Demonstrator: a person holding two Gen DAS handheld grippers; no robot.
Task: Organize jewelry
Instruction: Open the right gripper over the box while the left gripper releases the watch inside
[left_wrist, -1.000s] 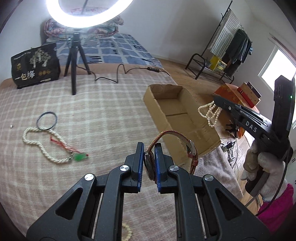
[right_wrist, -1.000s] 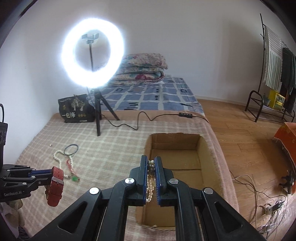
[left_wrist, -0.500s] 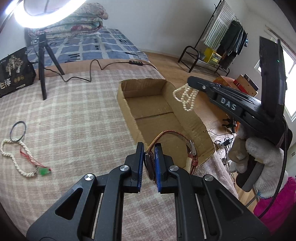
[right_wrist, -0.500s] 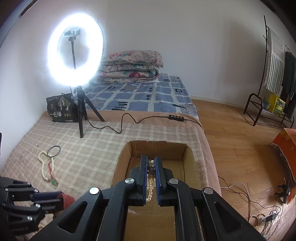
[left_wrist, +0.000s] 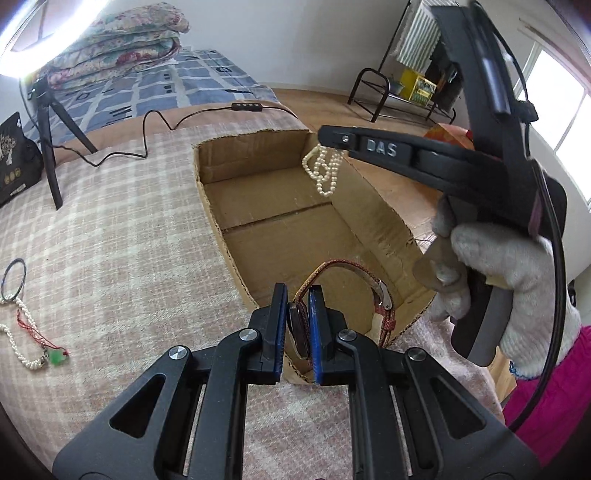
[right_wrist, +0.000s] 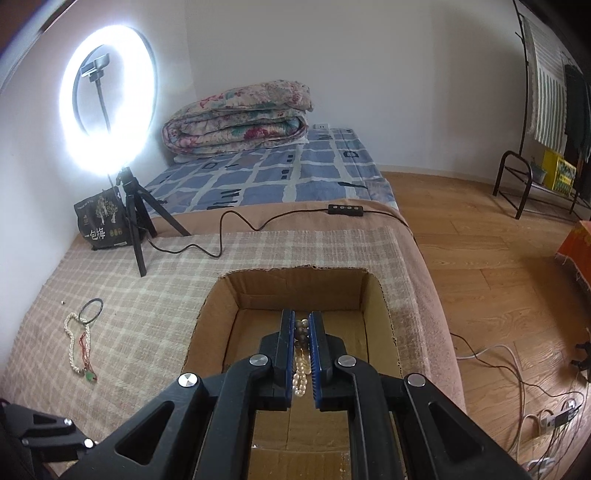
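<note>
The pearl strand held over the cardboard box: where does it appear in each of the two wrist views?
Left wrist view: the pearl strand hangs upper centre-right, from the right claw, over the far end of the box.
Right wrist view: lower centre, pinched between the claw's own blue pads.
Shared landmark: the cardboard box, open-topped on the checked blanket.

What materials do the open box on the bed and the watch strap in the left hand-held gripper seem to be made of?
Box: corrugated cardboard, matte brown; its torn top edges show the fluted layer. Watch strap: probably woven or textured fabric, reddish with light speckles, though patterned leather is possible; its buckle looks like shiny metal. The left hand-held gripper clamps the watch.
</note>
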